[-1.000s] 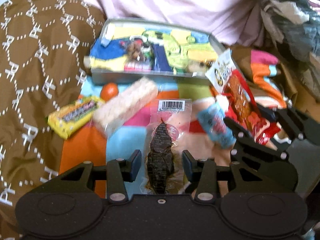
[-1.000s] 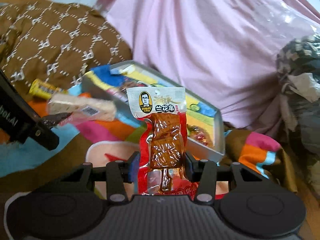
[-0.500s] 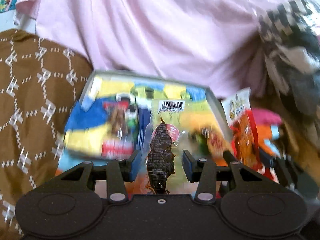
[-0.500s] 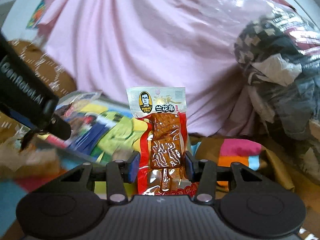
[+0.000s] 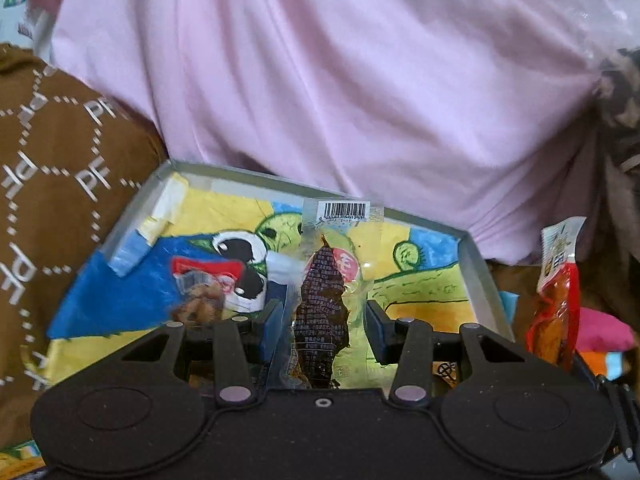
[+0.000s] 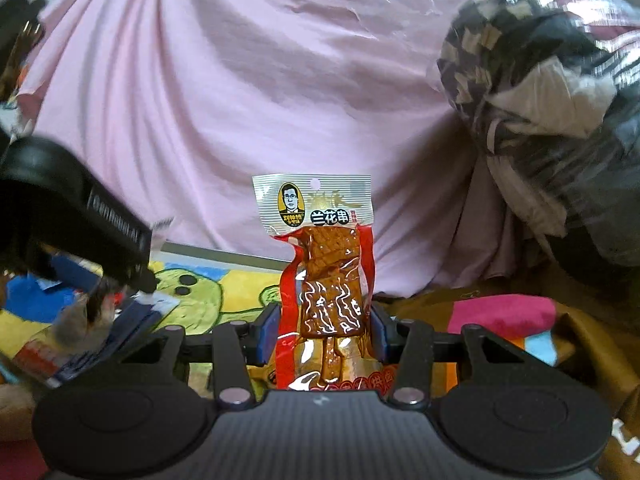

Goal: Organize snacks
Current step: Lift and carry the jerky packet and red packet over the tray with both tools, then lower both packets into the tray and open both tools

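My left gripper (image 5: pixel 323 326) is shut on a clear packet of dark dried snack (image 5: pixel 322 300) with a barcode at its top, held upright over a shallow grey tray (image 5: pixel 478 276) lined with a colourful cartoon drawing. A red-topped snack packet (image 5: pixel 202 288) lies in the tray. My right gripper (image 6: pixel 323 330) is shut on a red packet of brown tofu skewers (image 6: pixel 328 280), held upright at the tray's right end. That packet also shows in the left wrist view (image 5: pixel 556 292). The left gripper's black body (image 6: pixel 80 216) crosses the left of the right wrist view.
A pink cloth bundle (image 5: pixel 340 80) rises right behind the tray. A brown patterned blanket (image 5: pixel 52 184) lies on the left. A checked dark bundle in plastic (image 6: pixel 552 92) sits at the right. A striped colourful cloth (image 6: pixel 504 316) lies under the right gripper.
Both grippers have moved forward from the loose snacks to the tray, each carrying its packet. The tray now fills the left wrist view; the loose snacks have dropped out of sight.
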{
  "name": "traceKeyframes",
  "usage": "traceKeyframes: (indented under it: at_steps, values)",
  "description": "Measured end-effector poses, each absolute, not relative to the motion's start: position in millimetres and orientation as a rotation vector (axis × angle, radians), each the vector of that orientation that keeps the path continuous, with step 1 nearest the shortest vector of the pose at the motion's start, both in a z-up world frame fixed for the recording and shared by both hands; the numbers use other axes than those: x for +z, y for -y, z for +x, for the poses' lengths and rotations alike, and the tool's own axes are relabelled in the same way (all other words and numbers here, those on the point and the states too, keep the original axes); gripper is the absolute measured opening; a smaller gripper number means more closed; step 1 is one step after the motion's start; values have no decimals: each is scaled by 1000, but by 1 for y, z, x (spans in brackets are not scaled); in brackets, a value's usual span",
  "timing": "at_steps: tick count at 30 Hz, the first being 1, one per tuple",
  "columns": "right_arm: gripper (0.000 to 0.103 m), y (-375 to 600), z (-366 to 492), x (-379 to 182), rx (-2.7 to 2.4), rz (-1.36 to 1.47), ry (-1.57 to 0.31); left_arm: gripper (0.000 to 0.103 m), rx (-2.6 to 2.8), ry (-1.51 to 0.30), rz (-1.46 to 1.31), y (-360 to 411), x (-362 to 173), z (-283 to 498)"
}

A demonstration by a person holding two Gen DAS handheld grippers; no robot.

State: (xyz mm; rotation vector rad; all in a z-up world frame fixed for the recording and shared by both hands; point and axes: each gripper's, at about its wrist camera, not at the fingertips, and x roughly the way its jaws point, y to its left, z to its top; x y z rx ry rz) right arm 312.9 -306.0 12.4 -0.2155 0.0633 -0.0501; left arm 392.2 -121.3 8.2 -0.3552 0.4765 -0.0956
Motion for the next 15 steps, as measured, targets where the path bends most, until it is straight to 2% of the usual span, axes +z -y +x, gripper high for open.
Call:
traceKeyframes:
  at_steps: [15]
  values:
    - [51,310,341,-4,18,-215,-167,47,-52,-547,-335,127,-13,417]
